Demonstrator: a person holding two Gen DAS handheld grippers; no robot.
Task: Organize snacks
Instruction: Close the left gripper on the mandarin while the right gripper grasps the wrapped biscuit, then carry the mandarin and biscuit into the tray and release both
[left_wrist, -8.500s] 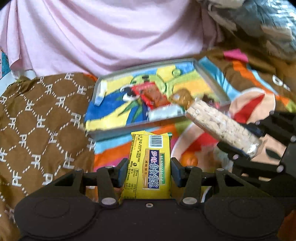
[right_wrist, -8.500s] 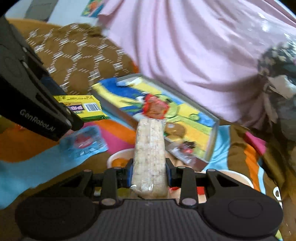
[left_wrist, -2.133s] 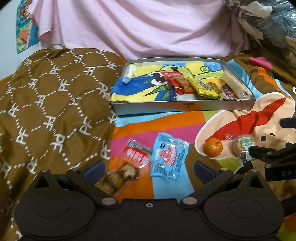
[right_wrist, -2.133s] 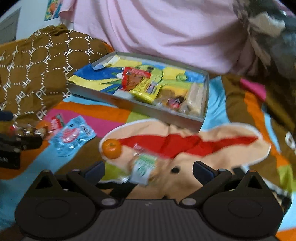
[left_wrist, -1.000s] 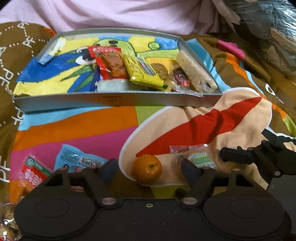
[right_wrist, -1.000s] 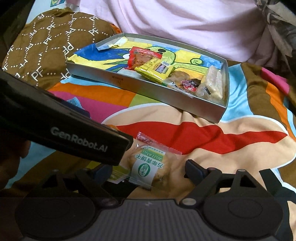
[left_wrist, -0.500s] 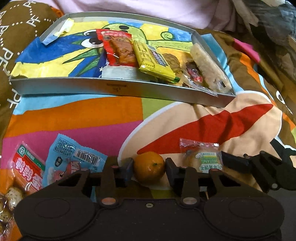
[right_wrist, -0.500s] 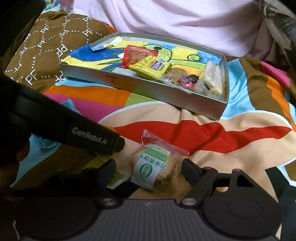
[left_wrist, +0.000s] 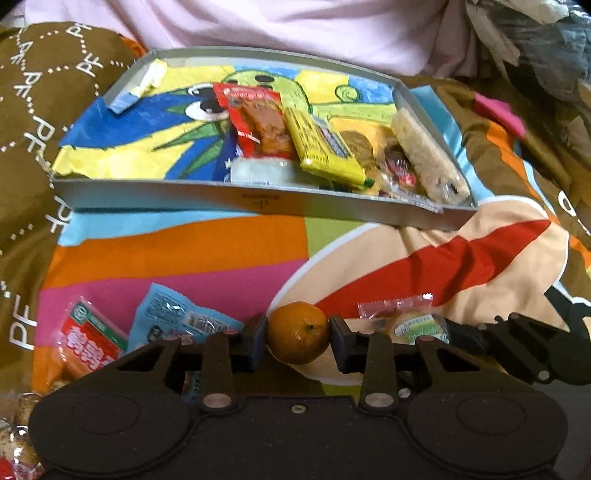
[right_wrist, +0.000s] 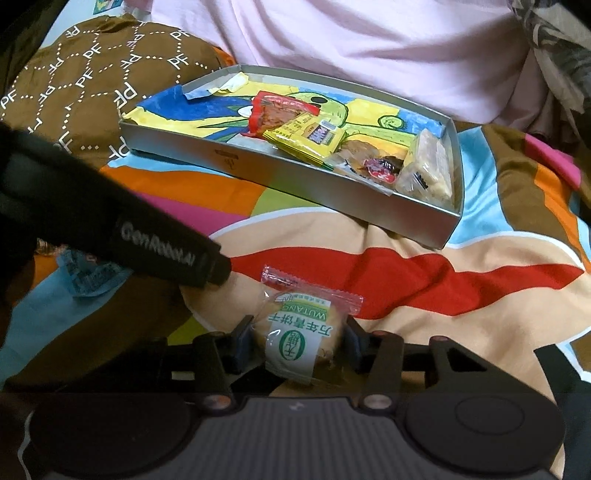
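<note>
**Gripping 2 snacks on the blanket, near side of the tray**

Clamping from both sides, the left gripper (left_wrist: 297, 339) has its 2 fingers pressed against a small orange (left_wrist: 297, 331), which sits on the colourful blanket (left_wrist: 177, 254) at the near edge of a pale round patch. Just right of it, the right gripper (right_wrist: 299, 341) is closed on a clear-wrapped round pastry (right_wrist: 301, 332) with a green and white label; its fingers squeeze the wrapper on either side, and the red-edged end of the wrapper points away toward the far side.

On the far side of both lies a shallow grey tray (left_wrist: 236, 197) lined with a bright cartoon drawing. Its right half holds a red snack packet (left_wrist: 258, 122), a yellow bar packet (left_wrist: 321, 147) leaning over it, a small dark red candy (left_wrist: 400, 168) and a pale rice bar (left_wrist: 424, 158) along the right wall. The tray's left half shows only the drawing.

Left of the orange, on the blanket, rest a light blue packet (left_wrist: 173, 317) and, further left, a red and green packet (left_wrist: 88, 339). A brown patterned cushion (right_wrist: 92, 74) sits to the far left, and pink cloth (right_wrist: 351, 48) lies beyond the tray.
</note>
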